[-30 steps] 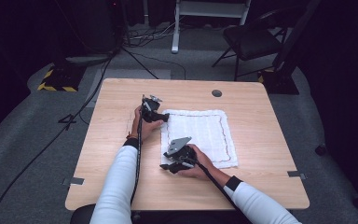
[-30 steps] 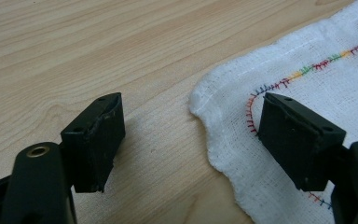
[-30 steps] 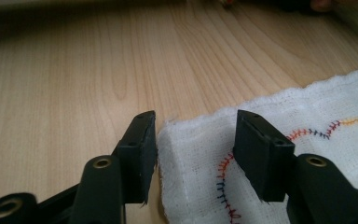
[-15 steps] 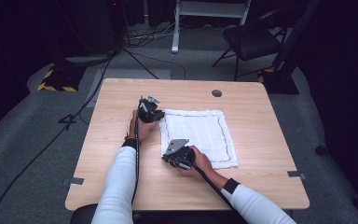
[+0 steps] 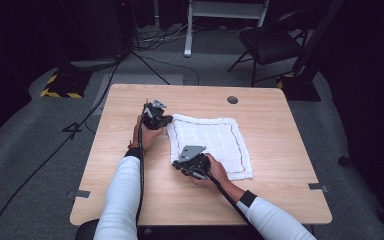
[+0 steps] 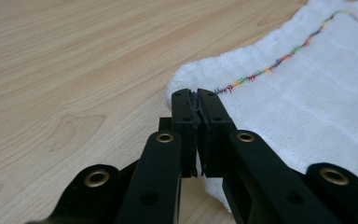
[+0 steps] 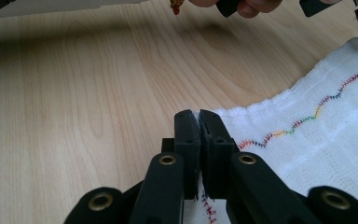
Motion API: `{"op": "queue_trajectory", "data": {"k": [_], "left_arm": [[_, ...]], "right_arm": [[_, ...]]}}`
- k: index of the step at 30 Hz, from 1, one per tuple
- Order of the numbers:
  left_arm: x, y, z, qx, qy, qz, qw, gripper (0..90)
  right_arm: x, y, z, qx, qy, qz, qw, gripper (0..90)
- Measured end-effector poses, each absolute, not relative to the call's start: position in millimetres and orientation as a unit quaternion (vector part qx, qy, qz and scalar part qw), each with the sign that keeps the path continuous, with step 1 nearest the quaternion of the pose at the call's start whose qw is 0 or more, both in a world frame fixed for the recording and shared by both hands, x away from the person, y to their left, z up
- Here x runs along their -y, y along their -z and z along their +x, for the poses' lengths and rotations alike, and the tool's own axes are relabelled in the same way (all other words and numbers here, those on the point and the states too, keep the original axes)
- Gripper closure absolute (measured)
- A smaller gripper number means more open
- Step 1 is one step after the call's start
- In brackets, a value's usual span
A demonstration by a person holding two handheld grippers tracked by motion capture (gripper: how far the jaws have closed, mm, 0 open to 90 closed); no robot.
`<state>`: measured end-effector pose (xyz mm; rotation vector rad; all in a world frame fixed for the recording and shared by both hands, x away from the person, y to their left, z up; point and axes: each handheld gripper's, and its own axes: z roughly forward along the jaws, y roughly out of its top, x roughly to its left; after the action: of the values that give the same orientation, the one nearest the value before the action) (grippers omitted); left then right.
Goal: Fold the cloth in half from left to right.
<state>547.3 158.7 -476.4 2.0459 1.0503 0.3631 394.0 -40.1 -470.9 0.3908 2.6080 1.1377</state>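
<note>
mostly hidden, the cloth [image 6: 307, 93] corner sits between clamped fingers [image 6: 186, 121].

The bench [image 5: 130, 200] is a square, light wood-grain top with a round dark cable port [image 5: 232, 100] near its far edge. A white cloth [image 5: 215, 145] with multicoloured zigzag stitching along its border lies flat on the middle of the bench, its left edge slightly raised.
</note>
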Motion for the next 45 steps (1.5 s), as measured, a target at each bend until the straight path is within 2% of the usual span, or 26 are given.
{"op": "queue_trajectory", "data": {"k": [10, 20, 25, 45], "left_arm": [[-182, 459, 534, -0.416, -0.165, 0.795, 0.41, 86.7], [-167, 448, 533, -0.396, -0.174, 0.804, 0.409, 87.0], [-147, 446, 538, -0.392, -0.175, 0.805, 0.41, 87.1], [-26, 434, 560, -0.325, -0.177, 0.835, 0.408, 87.2]], "right_arm": [[23, 464, 386, -0.893, -0.409, 0.125, 0.137, 86.6], [38, 450, 382, -0.886, -0.418, 0.133, 0.15, 86.7], [66, 441, 386, -0.878, -0.424, 0.151, 0.161, 86.7], [174, 430, 383, -0.865, -0.406, 0.217, 0.199, 86.6]]}}
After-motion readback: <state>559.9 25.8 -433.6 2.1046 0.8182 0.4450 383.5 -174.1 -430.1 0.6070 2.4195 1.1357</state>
